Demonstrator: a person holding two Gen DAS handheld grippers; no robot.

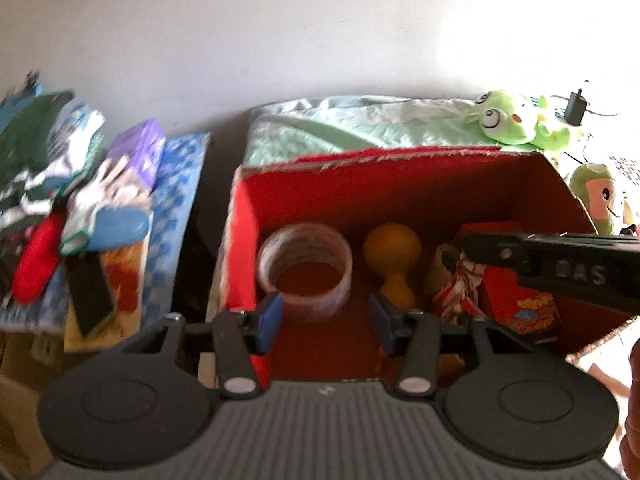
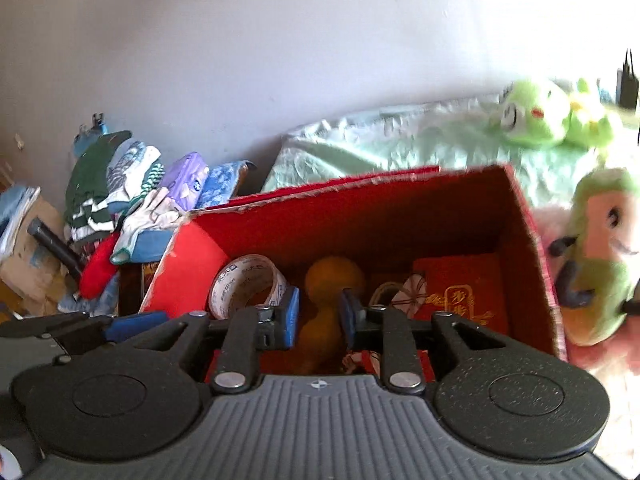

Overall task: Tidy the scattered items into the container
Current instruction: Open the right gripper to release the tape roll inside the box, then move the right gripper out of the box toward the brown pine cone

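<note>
Pale wall (image 1: 280, 40) fills the upper half of both views, with a mint-green quilted cover (image 1: 340, 128) running along its foot at 12 o'clock behind the red cardboard box (image 1: 400, 184). That box sits open-topped, its torn back rim ragged and its left wall leaning slightly outward.

Inside, from 9 toward 3 o'clock, lie a roll of clear tape (image 1: 305, 270) standing on edge against the left wall, a yellow dumbbell-shaped toy (image 1: 394, 258) just beside it, a small bundle wrapped in red-and-white paper (image 1: 460, 284), and a red packet (image 1: 524, 300) at the right wall. Bare red floor shows in front of the tape and the toy, toward 6 o'clock.

The left gripper (image 1: 326, 318) hangs over the near rim with its blue pads spread wide and nothing between them. The right gripper (image 2: 320, 312) is above the box too, jaws parted with a narrower gap; the yellow toy shows through that gap but lies below, untouched. The right gripper's black body crosses the left wrist view at 3 o'clock, close to the right wall.

Outside, at 9 o'clock, a heap of clothes and gloves (image 1: 80, 184) crowds the box's left side. Two green plush toys, a frog (image 1: 508, 120) and a rounder one (image 1: 596, 200), sit at 1 to 2 o'clock just past the right rim.
</note>
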